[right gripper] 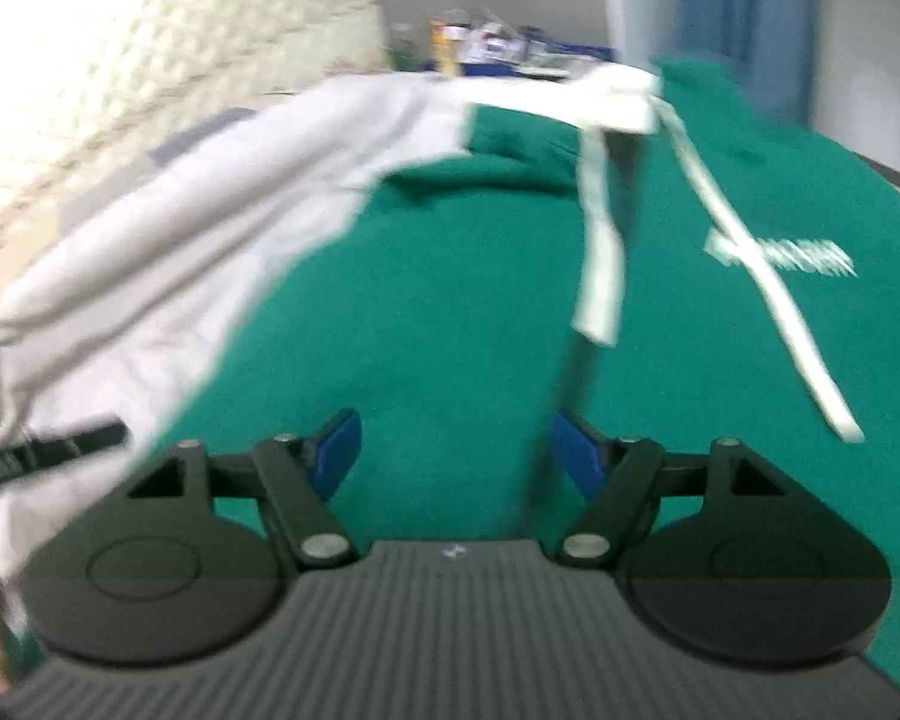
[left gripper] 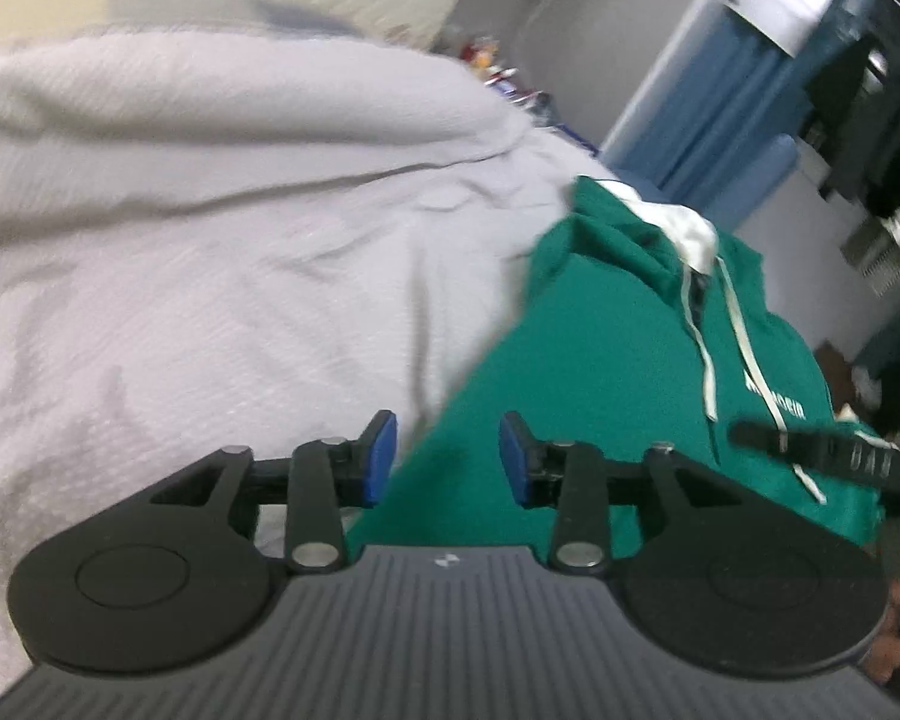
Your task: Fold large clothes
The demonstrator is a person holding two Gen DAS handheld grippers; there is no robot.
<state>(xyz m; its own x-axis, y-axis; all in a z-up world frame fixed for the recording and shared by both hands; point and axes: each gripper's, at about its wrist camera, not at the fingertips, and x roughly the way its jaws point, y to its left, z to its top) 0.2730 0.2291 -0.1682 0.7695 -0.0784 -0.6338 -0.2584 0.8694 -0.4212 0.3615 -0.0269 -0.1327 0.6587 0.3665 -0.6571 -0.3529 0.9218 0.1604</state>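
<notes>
The green hoodie (right gripper: pixel 450 312) lies spread on a bed covered by a pale grey bedspread (left gripper: pixel 210 240), its front up, with white printed lettering (right gripper: pixel 786 255) on the chest and the white-lined hood (right gripper: pixel 606 93) at the far end. Nearest the cameras, both tongs stand apart and hold nothing: the left gripper (left gripper: pixel 448 459) hangs over the garment's edge where green meets grey, and the right gripper (right gripper: pixel 453 456), spread wider, hovers over the plain green body. Both pictures are blurred. To fold well, I judge each gripper should take a firm pinch of the fabric's edge, both layers together. Farther off, the two white drawstrings (right gripper: pixel 600 252) trail loose down the chest; they are best tucked in before the fold, or they may poke out.
</notes>
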